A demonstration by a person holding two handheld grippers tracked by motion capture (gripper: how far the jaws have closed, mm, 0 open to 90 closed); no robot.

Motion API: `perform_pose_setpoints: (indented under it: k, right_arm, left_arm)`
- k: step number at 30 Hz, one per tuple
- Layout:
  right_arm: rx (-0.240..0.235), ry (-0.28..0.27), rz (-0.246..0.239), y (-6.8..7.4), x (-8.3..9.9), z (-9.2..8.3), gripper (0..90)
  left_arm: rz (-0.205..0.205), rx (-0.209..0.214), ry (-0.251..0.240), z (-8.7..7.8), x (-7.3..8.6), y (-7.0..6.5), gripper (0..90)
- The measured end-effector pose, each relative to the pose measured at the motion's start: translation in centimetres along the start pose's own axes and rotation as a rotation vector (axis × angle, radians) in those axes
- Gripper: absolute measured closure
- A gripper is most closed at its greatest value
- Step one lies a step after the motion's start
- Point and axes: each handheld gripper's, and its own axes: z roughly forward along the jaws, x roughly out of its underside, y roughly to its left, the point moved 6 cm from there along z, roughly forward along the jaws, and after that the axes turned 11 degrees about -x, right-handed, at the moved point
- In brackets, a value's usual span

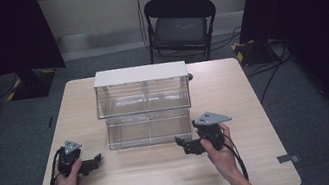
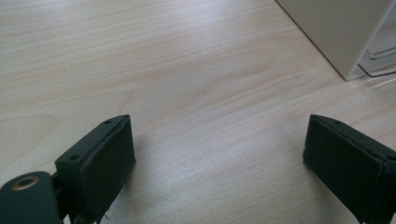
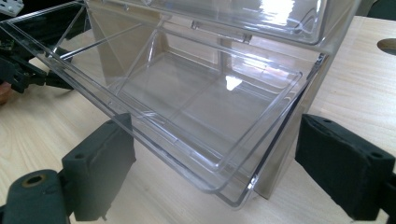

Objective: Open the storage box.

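While both tongs gape, pulled-out clear drawer (image 3: 196,107) between right tongs (image 3: 212,158).

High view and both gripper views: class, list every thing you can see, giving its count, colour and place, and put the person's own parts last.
Clear plastic two-drawer cabinet with a white top: one, transparent and white, middle of the table.
Clear plastic lower drawer: one, transparent, pulled out toward the person, nothing in it.
Light wooden table: one, pale wood, centre of the room.
Black folding chair: one, black, beyond the table's far edge.
Grey carpet floor: one, grey, around the table.
Left gripper: one, black, jaws open over bare table left of the drawer.
Right gripper: one, black, jaws open just at the drawer's front right corner.
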Motion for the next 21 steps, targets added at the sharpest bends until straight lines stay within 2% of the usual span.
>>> perform_pose_setpoints:
  k: [2, 3, 6, 21]
  right_arm:
    - [0.004, -0.002, -0.002, -0.02, -0.04, 0.00, 12.0]
    - [0.026, -0.002, 0.003, -0.11, -0.07, -0.02, 13.7]
    - [0.043, -0.009, 0.015, -0.39, -0.16, -0.11, 13.6]
    - [0.019, -0.030, 0.029, -0.45, -0.63, -0.23, 13.5]
  left_arm:
    - [-0.001, 0.000, 0.000, 0.00, 0.00, -0.01, 8.4]
    - [-0.001, 0.000, 0.000, -0.01, 0.00, -0.01, 8.4]
    - [-0.001, 0.000, 0.000, 0.00, 0.00, -0.01, 8.4]
    - [-0.001, 0.000, 0.000, 0.00, 0.00, -0.01, 8.4]
